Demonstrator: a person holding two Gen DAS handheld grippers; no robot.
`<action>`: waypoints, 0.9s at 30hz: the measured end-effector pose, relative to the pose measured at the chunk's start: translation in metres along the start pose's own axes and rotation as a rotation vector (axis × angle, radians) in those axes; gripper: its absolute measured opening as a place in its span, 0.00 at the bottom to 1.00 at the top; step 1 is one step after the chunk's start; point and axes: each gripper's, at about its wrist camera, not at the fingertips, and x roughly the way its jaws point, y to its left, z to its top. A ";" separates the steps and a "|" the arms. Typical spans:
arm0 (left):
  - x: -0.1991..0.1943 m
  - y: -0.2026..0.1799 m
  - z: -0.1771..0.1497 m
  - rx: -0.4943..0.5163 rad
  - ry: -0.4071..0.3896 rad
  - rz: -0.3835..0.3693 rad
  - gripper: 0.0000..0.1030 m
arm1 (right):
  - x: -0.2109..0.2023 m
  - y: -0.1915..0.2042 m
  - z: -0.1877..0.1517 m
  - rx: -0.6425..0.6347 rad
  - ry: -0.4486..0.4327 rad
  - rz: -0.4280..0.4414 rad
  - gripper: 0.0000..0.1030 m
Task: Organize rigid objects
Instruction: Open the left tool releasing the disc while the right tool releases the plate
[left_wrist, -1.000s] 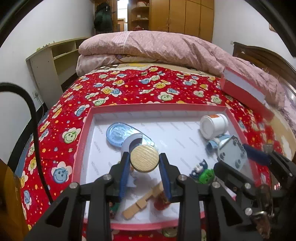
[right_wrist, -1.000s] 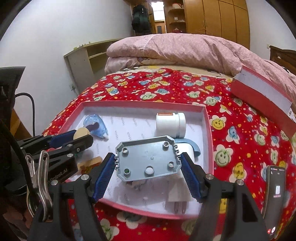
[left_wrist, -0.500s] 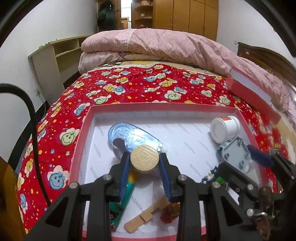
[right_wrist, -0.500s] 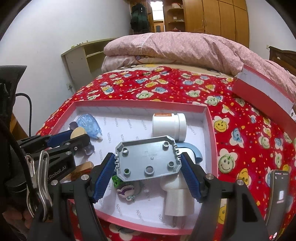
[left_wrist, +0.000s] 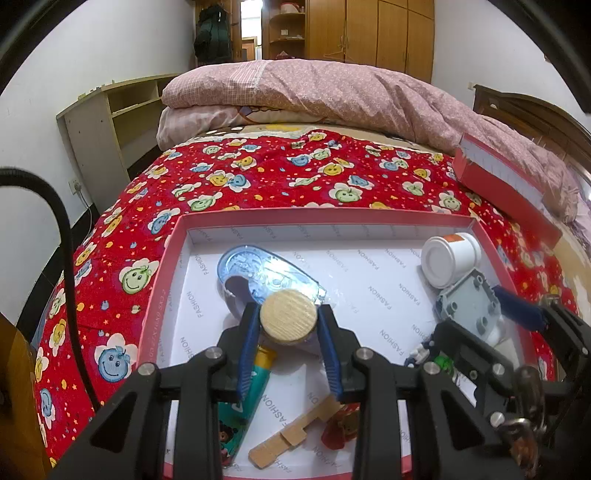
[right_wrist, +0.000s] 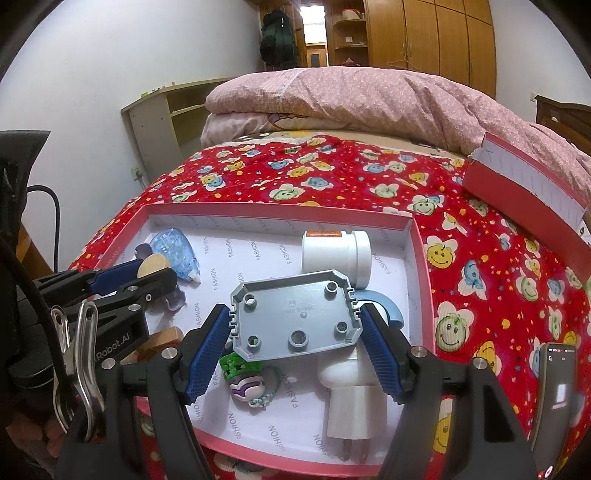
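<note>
A red-rimmed box (left_wrist: 173, 258) (right_wrist: 417, 258) with a white floor lies on the bed. My left gripper (left_wrist: 288, 325) is shut on a round wooden disc (left_wrist: 289, 316) and holds it above the box's left half; the same left gripper (right_wrist: 147, 273) shows at the left of the right wrist view. My right gripper (right_wrist: 295, 325) is shut on a grey plastic plate (right_wrist: 295, 317) (left_wrist: 469, 302) over the box's right half. On the box floor lie a blue tape dispenser (left_wrist: 258, 269) (right_wrist: 173, 247), a white jar (left_wrist: 448, 260) (right_wrist: 334, 253) and a white plug (right_wrist: 347, 398).
Also in the box are a teal tube (left_wrist: 240, 410), a wooden strip (left_wrist: 295, 432), a green and purple toy (right_wrist: 243, 376) and a small red piece (left_wrist: 340, 428). The box lid (left_wrist: 506, 184) leans at the right. A phone (right_wrist: 554, 398) lies on the red bedspread; a folded pink quilt (left_wrist: 332, 92) lies behind.
Both grippers have drawn back a little with their loads, so more of the box floor shows: the teal tube, the plug and the toy have come into view.
</note>
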 end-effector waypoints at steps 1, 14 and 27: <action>0.000 0.000 0.000 0.002 0.001 0.000 0.33 | 0.000 0.000 0.000 0.000 -0.001 0.000 0.70; -0.012 0.002 0.000 -0.004 -0.008 0.011 0.60 | -0.006 -0.002 -0.001 0.027 -0.006 0.033 0.71; -0.036 0.006 -0.006 -0.018 -0.019 0.020 0.62 | -0.025 0.001 -0.004 0.027 -0.038 0.045 0.79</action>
